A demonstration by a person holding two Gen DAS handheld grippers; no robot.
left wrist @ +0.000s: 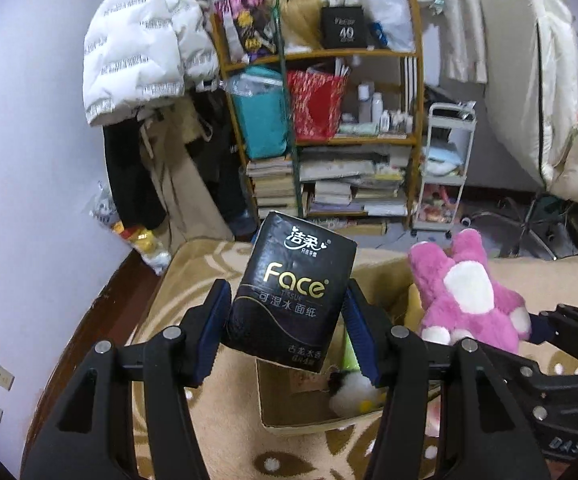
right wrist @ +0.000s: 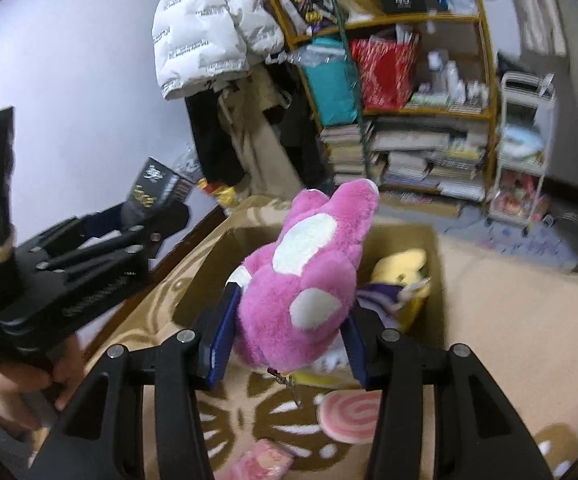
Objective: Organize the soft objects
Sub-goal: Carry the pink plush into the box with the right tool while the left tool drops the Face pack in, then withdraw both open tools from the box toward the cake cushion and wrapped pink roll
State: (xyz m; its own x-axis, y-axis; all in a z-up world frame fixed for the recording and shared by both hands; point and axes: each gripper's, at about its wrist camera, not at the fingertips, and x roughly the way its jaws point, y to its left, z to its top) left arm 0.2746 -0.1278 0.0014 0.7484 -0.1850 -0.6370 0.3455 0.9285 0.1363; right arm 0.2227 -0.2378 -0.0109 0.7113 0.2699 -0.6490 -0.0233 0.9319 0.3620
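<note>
My left gripper (left wrist: 287, 316) is shut on a black "Face" tissue pack (left wrist: 289, 292), held above the near left part of an open cardboard box (left wrist: 301, 416). My right gripper (right wrist: 285, 332) is shut on a pink plush toy with white patches (right wrist: 309, 276), held over the same box (right wrist: 437, 280). The pink plush (left wrist: 469, 300) also shows in the left wrist view, at the right. In the right wrist view the left gripper with the tissue pack (right wrist: 157, 188) is at the left. Inside the box lie a yellow plush (right wrist: 401, 272) and a small white plush (left wrist: 353, 396).
The box stands on a beige patterned bed cover (right wrist: 509, 320). A pink spiral cushion (right wrist: 349, 412) and a pink packet (right wrist: 265, 460) lie in front of the box. A wooden bookshelf (left wrist: 321, 128), hanging coats (left wrist: 141, 40) and a white cart (left wrist: 445, 168) stand beyond the bed.
</note>
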